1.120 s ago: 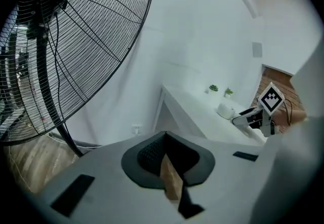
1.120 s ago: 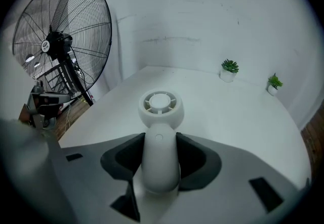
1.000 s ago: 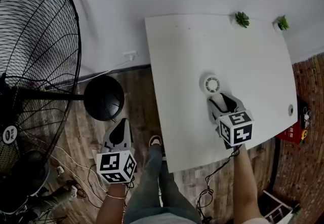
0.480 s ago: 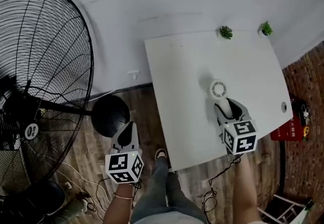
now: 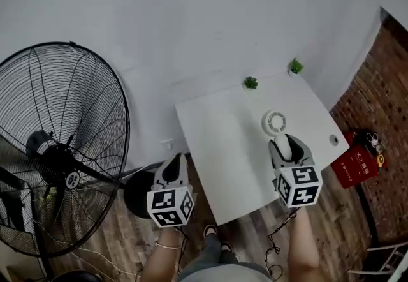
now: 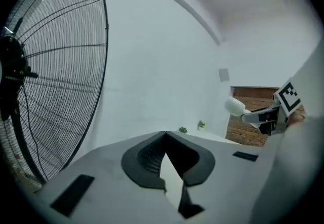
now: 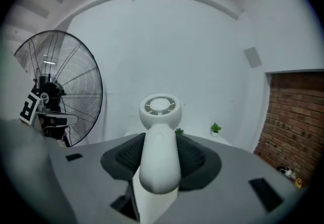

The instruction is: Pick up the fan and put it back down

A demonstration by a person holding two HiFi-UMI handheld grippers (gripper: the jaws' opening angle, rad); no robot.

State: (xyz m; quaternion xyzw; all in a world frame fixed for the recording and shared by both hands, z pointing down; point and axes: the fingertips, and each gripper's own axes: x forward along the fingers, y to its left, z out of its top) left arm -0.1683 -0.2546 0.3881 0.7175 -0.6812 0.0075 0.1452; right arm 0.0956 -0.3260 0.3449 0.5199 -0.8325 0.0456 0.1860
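White plastic is what the right gripper has in its grip: its jaws are pressed in against the handle of the small fan, one on either side, with the round grilled head standing out past the fingertips toward the far wall. The small fan hangs over the right part of the white table, and seen from the left gripper's side it looks raised clear of the tabletop. The left gripper is off the near left corner of the table, out over the wooden floor, with its jaw tips meeting and nothing caught between them. To the left stands a big black pedestal fan, its wire cage tilted, and its round base shows dark on the floor just beside the left gripper. Two little green plants sit along the far edge of the table against the wall. On the right a brick wall runs down to the floor, with a red box lying near the table's right edge.
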